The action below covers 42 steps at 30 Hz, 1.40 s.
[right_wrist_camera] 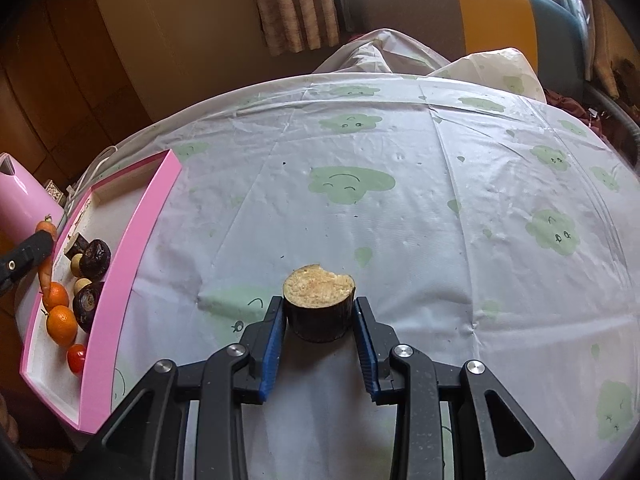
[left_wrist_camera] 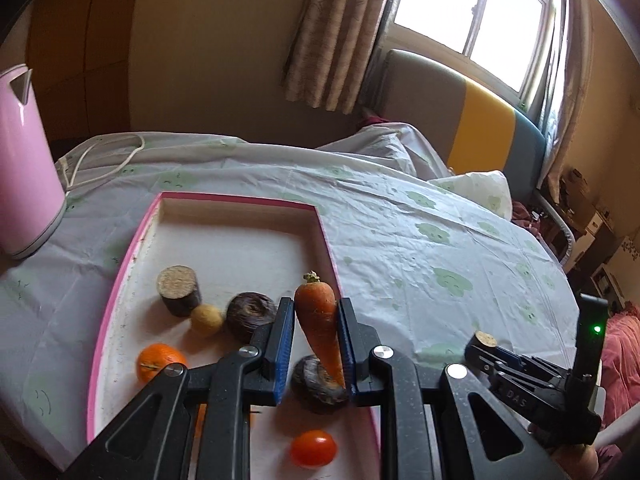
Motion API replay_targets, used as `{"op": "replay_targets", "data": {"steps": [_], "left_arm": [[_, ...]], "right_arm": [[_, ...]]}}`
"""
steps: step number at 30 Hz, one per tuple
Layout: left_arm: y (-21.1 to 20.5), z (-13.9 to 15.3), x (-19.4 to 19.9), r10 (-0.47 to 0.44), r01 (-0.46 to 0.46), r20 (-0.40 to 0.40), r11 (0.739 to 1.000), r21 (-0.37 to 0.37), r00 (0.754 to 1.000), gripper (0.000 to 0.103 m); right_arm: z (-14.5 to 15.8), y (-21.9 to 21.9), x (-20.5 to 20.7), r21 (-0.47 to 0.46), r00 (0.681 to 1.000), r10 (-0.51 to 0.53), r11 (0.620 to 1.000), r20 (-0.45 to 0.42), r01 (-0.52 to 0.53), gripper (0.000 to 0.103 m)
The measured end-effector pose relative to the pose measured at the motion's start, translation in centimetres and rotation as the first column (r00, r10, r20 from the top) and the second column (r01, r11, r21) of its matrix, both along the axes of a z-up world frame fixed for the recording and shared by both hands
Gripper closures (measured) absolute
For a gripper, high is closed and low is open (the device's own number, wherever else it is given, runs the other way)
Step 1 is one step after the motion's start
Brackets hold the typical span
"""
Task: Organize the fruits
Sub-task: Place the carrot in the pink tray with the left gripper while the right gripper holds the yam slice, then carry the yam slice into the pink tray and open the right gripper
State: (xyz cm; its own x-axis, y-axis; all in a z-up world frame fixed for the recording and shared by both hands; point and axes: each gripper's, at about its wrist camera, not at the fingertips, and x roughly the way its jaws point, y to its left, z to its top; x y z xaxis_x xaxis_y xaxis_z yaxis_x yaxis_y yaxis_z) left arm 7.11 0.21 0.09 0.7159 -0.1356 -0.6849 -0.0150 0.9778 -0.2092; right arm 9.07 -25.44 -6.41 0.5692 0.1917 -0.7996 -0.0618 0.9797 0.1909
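My left gripper (left_wrist_camera: 316, 312) is shut on an orange carrot (left_wrist_camera: 320, 320), held upright above the pink-rimmed tray (left_wrist_camera: 240, 200). In the tray lie a sugarcane stub (left_wrist_camera: 179, 290), a small yellow fruit (left_wrist_camera: 207, 319), two dark water chestnuts (left_wrist_camera: 251, 316) (left_wrist_camera: 318, 386), an orange (left_wrist_camera: 160, 361) and a cherry tomato (left_wrist_camera: 313, 448). My right gripper (right_wrist_camera: 319, 310) is shut on a second sugarcane piece (right_wrist_camera: 319, 306) just above the tablecloth, right of the tray (right_wrist_camera: 132, 240). The right gripper also shows in the left wrist view (left_wrist_camera: 486, 346).
A pink kettle (left_wrist_camera: 24, 160) stands left of the tray with its white cord (left_wrist_camera: 104, 160) behind. The table is covered by a white cloth with green cloud prints (right_wrist_camera: 400, 200). A white plastic bag (right_wrist_camera: 492, 64) lies at the far edge. A bed headboard (left_wrist_camera: 472, 120) stands beyond.
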Motion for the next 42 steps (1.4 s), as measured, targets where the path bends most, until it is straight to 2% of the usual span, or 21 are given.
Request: {"op": "replay_targets", "data": {"steps": [4, 8, 11, 18, 25, 34, 39, 42], "left_arm": [[2.9, -1.0, 0.9, 0.080, -0.079, -0.037, 0.997, 0.023, 0.996, 0.082], [4.2, -1.7, 0.9, 0.116, -0.113, -0.051, 0.992, 0.058, 0.992, 0.078], [4.4, -1.8, 0.5, 0.111, -0.109, -0.049, 0.993, 0.051, 0.993, 0.073], [3.9, -1.0, -1.0, 0.112, -0.110, -0.027, 0.992, 0.065, 0.993, 0.072], [4.0, -0.2, -2.7, 0.108, -0.108, -0.010, 0.992, 0.059, 0.994, 0.071], [4.9, 0.1, -4.2, 0.149, -0.147, -0.017, 0.986, 0.081, 0.989, 0.071], [5.8, -0.1, -4.8, 0.181, -0.179, -0.022, 0.980, 0.087, 0.983, 0.071], [6.3, -0.1, -5.1, 0.194, -0.191, -0.025, 0.978, 0.088, 0.981, 0.071]], "right_arm": [[-0.1, 0.1, 0.0, -0.005, 1.000, -0.005, 1.000, 0.001, 0.005, 0.069], [-0.1, 0.2, -0.1, -0.009, 1.000, -0.004, 1.000, 0.004, 0.004, 0.069], [-0.1, 0.2, -0.1, -0.015, 1.000, -0.001, 1.000, 0.005, 0.001, 0.069], [-0.2, 0.4, -0.1, -0.028, 1.000, -0.002, 1.000, 0.008, 0.002, 0.069], [0.8, 1.5, 0.1, 0.023, 1.000, 0.022, 0.999, 0.013, -0.023, 0.069], [3.8, 7.5, -0.1, 0.093, 0.982, 0.178, 0.978, 0.066, -0.184, 0.069], [5.0, 12.5, 0.4, 0.076, 0.950, 0.300, 0.949, 0.089, -0.307, 0.069], [4.8, 15.3, 0.8, 0.033, 0.932, 0.355, 0.933, 0.076, -0.358, 0.069]]}}
